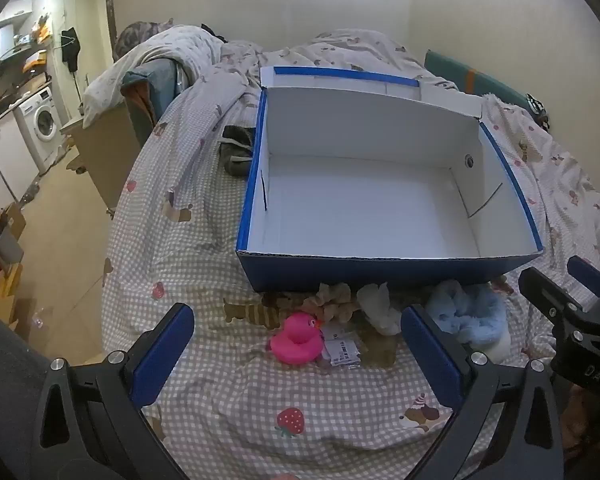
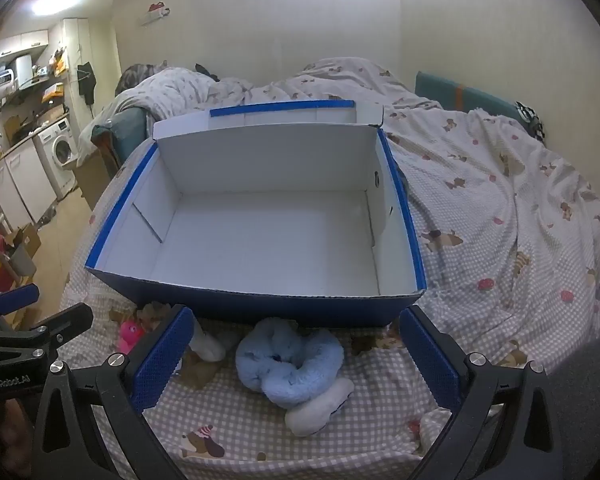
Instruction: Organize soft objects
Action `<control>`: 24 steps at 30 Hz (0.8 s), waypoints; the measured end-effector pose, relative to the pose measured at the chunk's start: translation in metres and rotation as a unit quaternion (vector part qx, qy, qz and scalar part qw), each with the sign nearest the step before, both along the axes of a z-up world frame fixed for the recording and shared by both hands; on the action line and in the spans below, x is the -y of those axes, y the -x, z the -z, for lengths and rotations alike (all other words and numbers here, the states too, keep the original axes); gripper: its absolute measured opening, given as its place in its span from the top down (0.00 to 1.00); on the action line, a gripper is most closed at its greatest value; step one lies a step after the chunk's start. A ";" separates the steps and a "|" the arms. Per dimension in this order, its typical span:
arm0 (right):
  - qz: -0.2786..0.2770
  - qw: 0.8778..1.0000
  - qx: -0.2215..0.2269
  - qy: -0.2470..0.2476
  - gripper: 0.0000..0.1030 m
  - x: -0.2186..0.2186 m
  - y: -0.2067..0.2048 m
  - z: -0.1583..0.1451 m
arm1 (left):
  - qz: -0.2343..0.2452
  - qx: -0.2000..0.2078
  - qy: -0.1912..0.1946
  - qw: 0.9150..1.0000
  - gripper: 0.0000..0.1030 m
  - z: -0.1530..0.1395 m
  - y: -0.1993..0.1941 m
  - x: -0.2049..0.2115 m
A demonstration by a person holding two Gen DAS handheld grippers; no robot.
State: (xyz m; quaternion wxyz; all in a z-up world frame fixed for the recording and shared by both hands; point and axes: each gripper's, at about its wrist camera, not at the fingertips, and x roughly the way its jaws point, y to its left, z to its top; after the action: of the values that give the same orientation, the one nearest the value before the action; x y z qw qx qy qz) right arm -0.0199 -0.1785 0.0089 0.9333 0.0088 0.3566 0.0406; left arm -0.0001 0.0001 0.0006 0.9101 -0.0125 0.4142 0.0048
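An open blue cardboard box with a bare white inside stands on the checked bedspread. In front of it lie a pink rubber duck, a beige scrunchie, a small white soft piece and a fluffy light-blue ring over a white sock. My left gripper hangs open above the duck, apart from it. My right gripper is open with the blue ring between its fingers, untouched. Each gripper shows at the edge of the other's view.
A paper tag lies beside the duck. A dark sock sits left of the box. A rumpled duvet covers the bed's right and back. Left of the bed are the floor, cardboard boxes and a washing machine.
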 end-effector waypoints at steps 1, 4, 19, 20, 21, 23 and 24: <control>0.000 1.000 0.001 0.000 0.00 0.000 0.000 0.000 | 0.000 0.001 0.001 1.000 0.00 0.000 0.000 0.000; -0.001 1.000 -0.001 -0.001 0.00 -0.001 0.000 0.000 | 0.001 0.000 0.002 1.000 0.00 0.004 0.001 -0.004; -0.004 1.000 0.001 0.002 0.00 -0.003 -0.001 0.001 | -0.003 0.001 0.002 1.000 0.00 0.003 0.001 -0.006; -0.005 1.000 0.001 0.002 0.00 -0.002 -0.001 0.001 | -0.003 0.001 0.002 1.000 0.00 0.003 0.001 -0.007; -0.005 1.000 0.000 0.002 0.00 -0.002 -0.001 0.001 | -0.003 0.001 0.002 1.000 0.00 0.003 0.001 -0.006; -0.005 1.000 0.000 0.002 0.00 -0.002 -0.001 0.001 | -0.004 0.001 0.001 1.000 0.00 0.000 0.000 -0.004; -0.005 1.000 0.000 0.001 0.00 -0.002 -0.001 0.002 | -0.004 0.000 0.001 1.000 0.00 0.000 0.000 -0.003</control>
State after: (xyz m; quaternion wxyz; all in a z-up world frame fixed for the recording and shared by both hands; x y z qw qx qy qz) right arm -0.0187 -0.1766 0.0073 0.9332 0.0057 0.3565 0.0453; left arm -0.0004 0.0036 0.0011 0.9102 -0.0154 0.4138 0.0080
